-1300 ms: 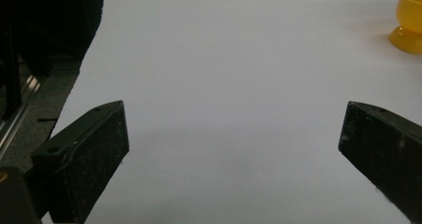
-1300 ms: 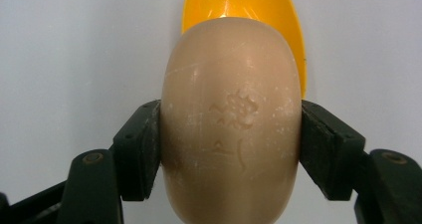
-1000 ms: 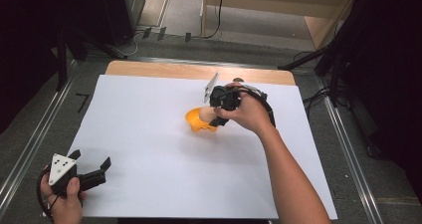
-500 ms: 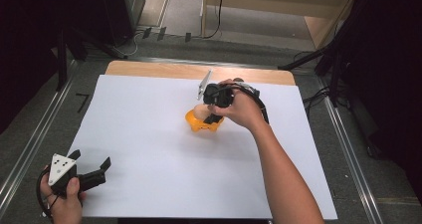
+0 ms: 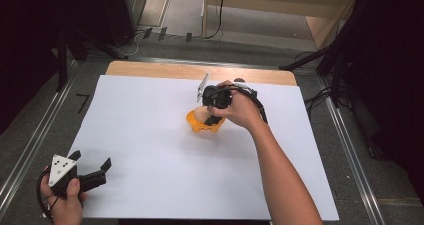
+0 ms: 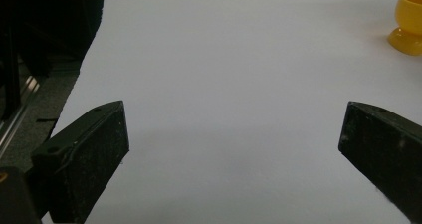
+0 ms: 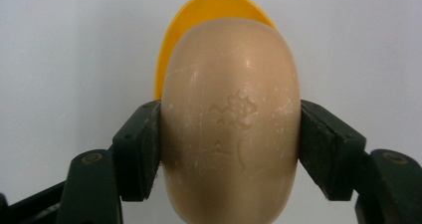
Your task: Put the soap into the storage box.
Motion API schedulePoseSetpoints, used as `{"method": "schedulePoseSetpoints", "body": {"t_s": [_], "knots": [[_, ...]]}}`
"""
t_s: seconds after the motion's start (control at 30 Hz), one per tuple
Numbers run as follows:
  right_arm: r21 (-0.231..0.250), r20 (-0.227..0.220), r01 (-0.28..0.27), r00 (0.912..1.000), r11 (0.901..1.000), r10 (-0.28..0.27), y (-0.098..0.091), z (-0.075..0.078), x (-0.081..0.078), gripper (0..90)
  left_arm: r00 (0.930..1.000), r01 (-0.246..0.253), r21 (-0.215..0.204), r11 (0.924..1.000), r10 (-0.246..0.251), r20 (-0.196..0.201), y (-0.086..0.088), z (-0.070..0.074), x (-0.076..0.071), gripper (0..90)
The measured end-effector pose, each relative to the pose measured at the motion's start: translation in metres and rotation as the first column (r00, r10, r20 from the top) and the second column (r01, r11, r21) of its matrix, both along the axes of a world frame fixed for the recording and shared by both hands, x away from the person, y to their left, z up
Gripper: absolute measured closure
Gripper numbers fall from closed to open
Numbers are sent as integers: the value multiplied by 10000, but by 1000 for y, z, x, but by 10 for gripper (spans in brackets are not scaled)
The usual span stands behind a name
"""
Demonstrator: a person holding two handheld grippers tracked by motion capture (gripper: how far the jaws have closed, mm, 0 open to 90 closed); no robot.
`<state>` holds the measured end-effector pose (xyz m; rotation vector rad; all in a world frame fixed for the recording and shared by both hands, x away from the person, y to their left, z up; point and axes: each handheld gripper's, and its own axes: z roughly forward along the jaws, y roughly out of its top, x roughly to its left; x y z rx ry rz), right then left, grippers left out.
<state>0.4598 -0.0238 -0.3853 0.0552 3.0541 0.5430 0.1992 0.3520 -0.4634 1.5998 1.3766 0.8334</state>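
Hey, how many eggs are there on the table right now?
1. A beige egg is clamped in the right tool, at a yellow egg cup near the middle of the white sheet. No other egg is visible, though the hand covers some of the table.

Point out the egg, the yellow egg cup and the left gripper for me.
egg (image 7: 231, 119): right gripper view, middle of its shell, between the jaws.
yellow egg cup (image 6: 409, 16): left gripper view, side of its bowl.
left gripper (image 5: 92, 169): high view, midway between its open fingertips.

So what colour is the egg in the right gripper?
Pale tan egg, clearest in the right gripper view.
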Motion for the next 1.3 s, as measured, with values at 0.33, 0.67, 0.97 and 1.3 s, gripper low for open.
{"method": "schedulePoseSetpoints", "body": {"t_s": [0.33,0.67,0.97,1.3], "knots": [[522,-53,97,9999,9986,-94,-4,8,2,348,10000,3,12,10000,-3,10,0,0,0,0],[533,-252,799,9966,9954,-786,-24,5,-5,284,10000,4,32,10000,-4,11,0,0,0,0],[1206,-379,1722,9849,9776,-1688,-52,0,-18,244,10000,6,58,10000,-6,4,-1,0,0,0],[1969,-585,2741,9617,9413,-2679,-86,-7,-38,232,10000,-26,94,10000,26,3,-1,0,0,0]]}}
